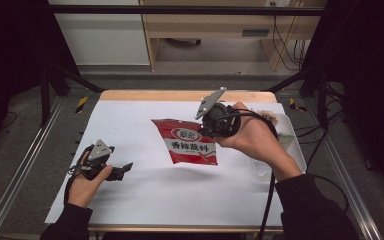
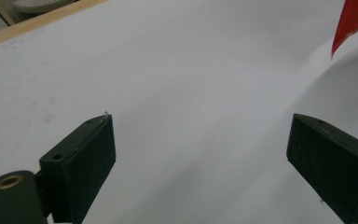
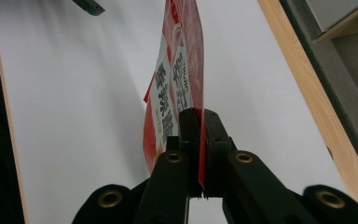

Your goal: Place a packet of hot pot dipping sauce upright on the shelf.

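Bench: wooden top, light edge strip along the far side, covered by a smooth matt white sheet.

Sachet: flat, glossy red foil pouch, roughly rectangular, with a white label panel and dark printed characters. I see it lifted clear of the sheet near the middle of the bench, a little toward the far right, throwing a soft shadow below. In the right gripper view the sachet hangs edge-on, thin and slightly buckled.

Right gripper: fingers pressed together on the sachet's right-hand edge, the foil pinched flat between the black pads. Hard matt black plastic, brass-coloured bushes at the pivots. Grey three-cornered plate on top, tilted.

Left gripper: near the left edge of the bench, toward the near side, low over the sheet. Fingers stand wide apart, blocky black pads with nothing between them but white sheet. From its own view I catch a corner of the red sachet at upper right, well apart from the pads.

White tray at the right edge of the bench, contents too hidden to tell.
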`<state>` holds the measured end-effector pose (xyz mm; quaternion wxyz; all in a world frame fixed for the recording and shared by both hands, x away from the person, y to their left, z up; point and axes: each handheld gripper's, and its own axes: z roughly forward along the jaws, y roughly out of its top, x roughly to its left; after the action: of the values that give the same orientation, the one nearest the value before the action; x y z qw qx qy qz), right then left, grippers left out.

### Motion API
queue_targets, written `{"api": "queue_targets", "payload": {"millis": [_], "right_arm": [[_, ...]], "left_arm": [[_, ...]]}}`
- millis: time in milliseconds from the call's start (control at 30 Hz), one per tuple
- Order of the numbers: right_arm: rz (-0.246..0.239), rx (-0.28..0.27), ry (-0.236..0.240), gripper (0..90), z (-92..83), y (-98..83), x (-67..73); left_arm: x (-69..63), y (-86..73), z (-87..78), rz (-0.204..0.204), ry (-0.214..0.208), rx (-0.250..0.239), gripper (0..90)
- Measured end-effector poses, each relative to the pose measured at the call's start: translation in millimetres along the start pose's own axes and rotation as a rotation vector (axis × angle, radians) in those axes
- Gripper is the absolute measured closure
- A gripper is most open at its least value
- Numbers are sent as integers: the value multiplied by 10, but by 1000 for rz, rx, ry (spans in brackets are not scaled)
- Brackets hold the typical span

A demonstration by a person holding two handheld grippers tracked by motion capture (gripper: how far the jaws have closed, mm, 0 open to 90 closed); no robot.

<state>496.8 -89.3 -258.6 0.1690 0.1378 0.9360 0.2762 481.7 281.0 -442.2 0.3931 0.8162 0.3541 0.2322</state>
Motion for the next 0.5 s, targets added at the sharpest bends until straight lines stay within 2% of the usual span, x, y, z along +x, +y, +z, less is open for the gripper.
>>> {"api": "queue_targets", "payload": {"millis": [100,267,500], "right_arm": [[-4,-5,-14,898,-89,-27,-25],[-1,-17,-46,897,-235,-61,-49],[2,-43,-79,897,-467,-140,-88]], "left_arm": [[-19,-12,35,10,7,34,80],[-2,-17,49,6,7,46,80],[33,-27,9,-15,24,27,80]]}}
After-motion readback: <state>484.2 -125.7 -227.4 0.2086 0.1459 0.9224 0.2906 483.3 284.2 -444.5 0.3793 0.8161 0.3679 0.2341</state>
